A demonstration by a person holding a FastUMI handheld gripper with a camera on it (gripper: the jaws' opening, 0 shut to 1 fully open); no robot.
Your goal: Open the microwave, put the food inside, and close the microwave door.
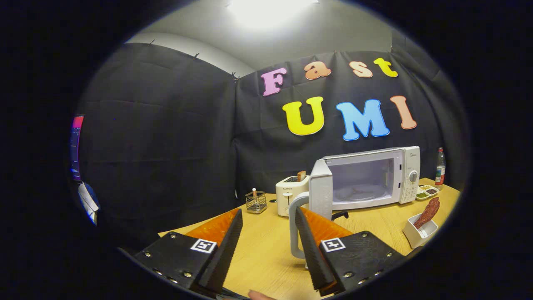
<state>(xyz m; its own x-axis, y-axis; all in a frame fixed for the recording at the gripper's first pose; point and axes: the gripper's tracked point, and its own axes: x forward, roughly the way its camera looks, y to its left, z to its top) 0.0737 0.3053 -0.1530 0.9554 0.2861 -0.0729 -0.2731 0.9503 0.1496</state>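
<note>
Gripper point(268, 246) fingers wide apart, holding nothing, microwave point(370, 177) door handle point(294, 225) between them; food point(428, 212), probably light and firm, sits upright in holder point(418, 234) beyond right finger, best pinched mid-length

**Surfaces and finishes**

The counter point(266, 254) is pale wood-grain laminate, smooth with a soft sheen. The microwave point(374, 177) has a glossy plastic shell; its open door point(320, 189) shows a finely dotted inner face and a smooth curved handle. The toaster point(291, 193) is shiny plastic too. A small basket point(255, 202) is thin metal wire. The booth wall is matt black cloth, creased. The tongs point(266, 237), spread apart on nothing, carry ribbed inner faces and matt housings with bright screws
</note>
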